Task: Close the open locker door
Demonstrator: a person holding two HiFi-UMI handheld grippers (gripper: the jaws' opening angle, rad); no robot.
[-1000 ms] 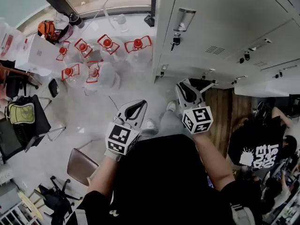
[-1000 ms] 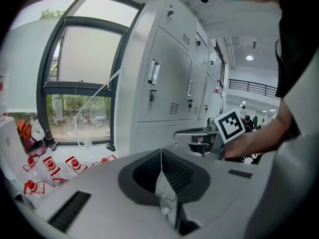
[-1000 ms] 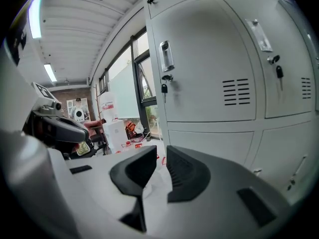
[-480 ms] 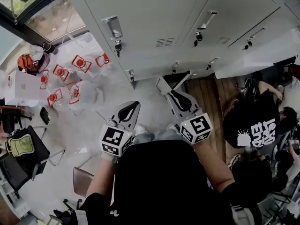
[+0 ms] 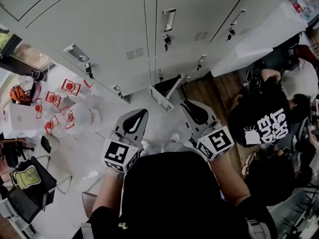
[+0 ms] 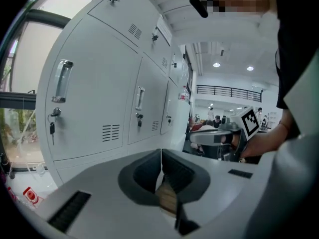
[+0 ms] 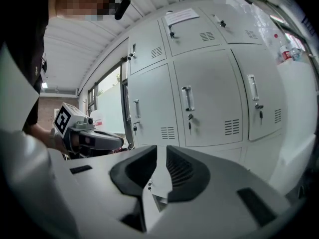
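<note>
A wall of grey lockers [image 5: 124,29] fills the top of the head view. One bottom-row locker stands open, its small door [image 5: 162,97] swung out over the floor beside a dark opening [image 5: 170,83]. My left gripper [image 5: 135,117] is held below and left of that door with its jaws meeting and nothing between them. My right gripper [image 5: 192,108] points up just right of the door, a short way off it, with a narrow slit between its empty jaws. In the right gripper view [image 7: 162,156] shut lockers [image 7: 199,103] stand ahead. Shut lockers [image 6: 99,108] also face the left gripper [image 6: 161,158].
Several water jugs with red caps [image 5: 62,108] stand on the floor at the left, with chairs and bags [image 5: 27,180] nearer. People [image 5: 271,121] sit at the right by a white table [image 5: 254,41]. Wooden flooring [image 5: 209,91] lies right of the open locker.
The view has swung right along the lockers, so the open bottom locker has come to the middle, just ahead of both grippers. The jugs slid left. Both grippers keep much the same pose.
</note>
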